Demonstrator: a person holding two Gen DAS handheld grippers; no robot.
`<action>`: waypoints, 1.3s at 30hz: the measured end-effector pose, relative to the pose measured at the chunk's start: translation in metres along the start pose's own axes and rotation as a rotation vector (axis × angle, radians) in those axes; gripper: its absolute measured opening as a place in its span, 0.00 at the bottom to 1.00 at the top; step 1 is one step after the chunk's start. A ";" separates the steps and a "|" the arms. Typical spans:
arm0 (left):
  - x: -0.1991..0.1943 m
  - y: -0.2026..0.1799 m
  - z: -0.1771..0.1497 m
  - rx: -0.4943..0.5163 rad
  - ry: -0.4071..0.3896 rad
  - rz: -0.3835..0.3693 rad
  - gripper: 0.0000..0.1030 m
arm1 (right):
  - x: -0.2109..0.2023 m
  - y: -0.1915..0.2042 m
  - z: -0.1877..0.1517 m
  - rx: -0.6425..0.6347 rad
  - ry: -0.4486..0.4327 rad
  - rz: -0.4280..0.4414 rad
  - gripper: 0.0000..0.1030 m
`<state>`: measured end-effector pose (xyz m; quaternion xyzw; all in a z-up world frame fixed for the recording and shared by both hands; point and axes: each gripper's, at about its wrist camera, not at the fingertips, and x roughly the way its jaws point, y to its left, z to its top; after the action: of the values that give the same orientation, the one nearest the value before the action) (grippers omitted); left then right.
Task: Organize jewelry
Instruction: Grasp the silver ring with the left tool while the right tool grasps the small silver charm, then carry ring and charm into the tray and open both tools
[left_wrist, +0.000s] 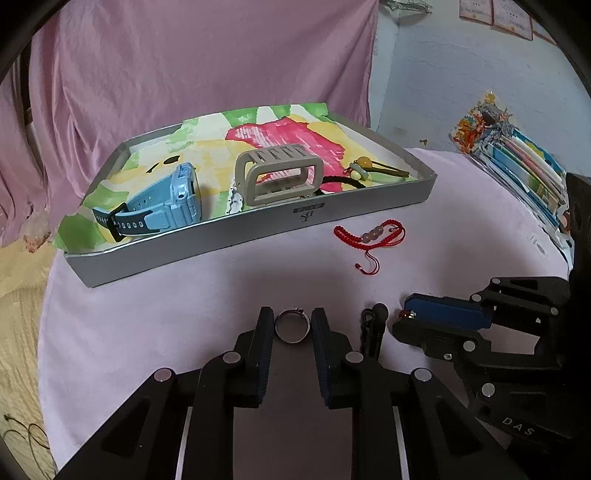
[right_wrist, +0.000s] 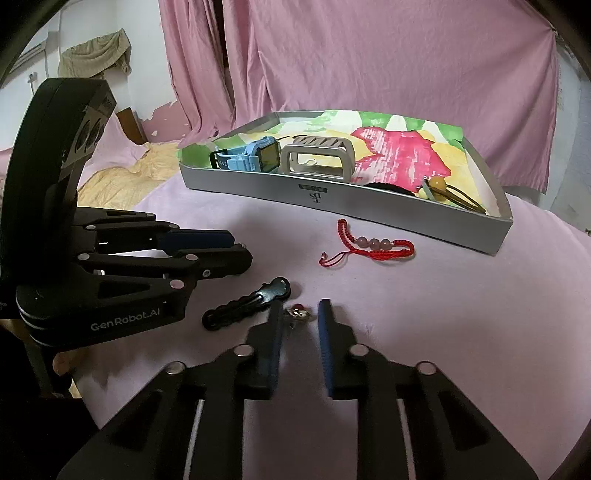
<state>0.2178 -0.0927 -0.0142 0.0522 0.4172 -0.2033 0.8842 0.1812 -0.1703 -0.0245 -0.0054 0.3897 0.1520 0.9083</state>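
Tray (left_wrist: 258, 236) at 12 already holds watch (left_wrist: 162, 206), beige band (left_wrist: 277, 177), hair ties (left_wrist: 369, 170). My left gripper (left_wrist: 293, 325) pinches silver ring (left_wrist: 293, 326); right gripper (right_wrist: 300, 317) nearly shut around red-stone ring (right_wrist: 299, 313), contact unclear. Red bracelet (left_wrist: 369, 236), black clip (right_wrist: 245, 304) remain outside.

Two low wrist views, angled down, sharing the grey tray (left_wrist: 258, 236) ahead

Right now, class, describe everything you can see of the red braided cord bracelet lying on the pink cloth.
The red braided cord bracelet lies flat and loosely curved on the pink cloth, just in front of the grey tray and outside it. Three pale pink round beads sit in a row at its middle. Thin red tail cords trail from it, ending in a small bead. Nothing but the cloth touches it; both grippers are apart from it.
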 end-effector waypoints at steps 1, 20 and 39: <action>0.000 0.001 0.000 -0.007 -0.003 -0.003 0.19 | 0.000 0.000 0.000 0.001 -0.001 0.003 0.12; -0.026 0.034 0.027 -0.234 -0.233 -0.003 0.19 | -0.022 -0.031 0.026 0.080 -0.147 0.006 0.12; 0.034 0.049 0.070 -0.226 -0.105 0.064 0.19 | 0.032 -0.068 0.092 0.104 -0.114 -0.035 0.12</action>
<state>0.3068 -0.0769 0.0012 -0.0450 0.3886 -0.1292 0.9112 0.2866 -0.2150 0.0094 0.0436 0.3444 0.1157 0.9307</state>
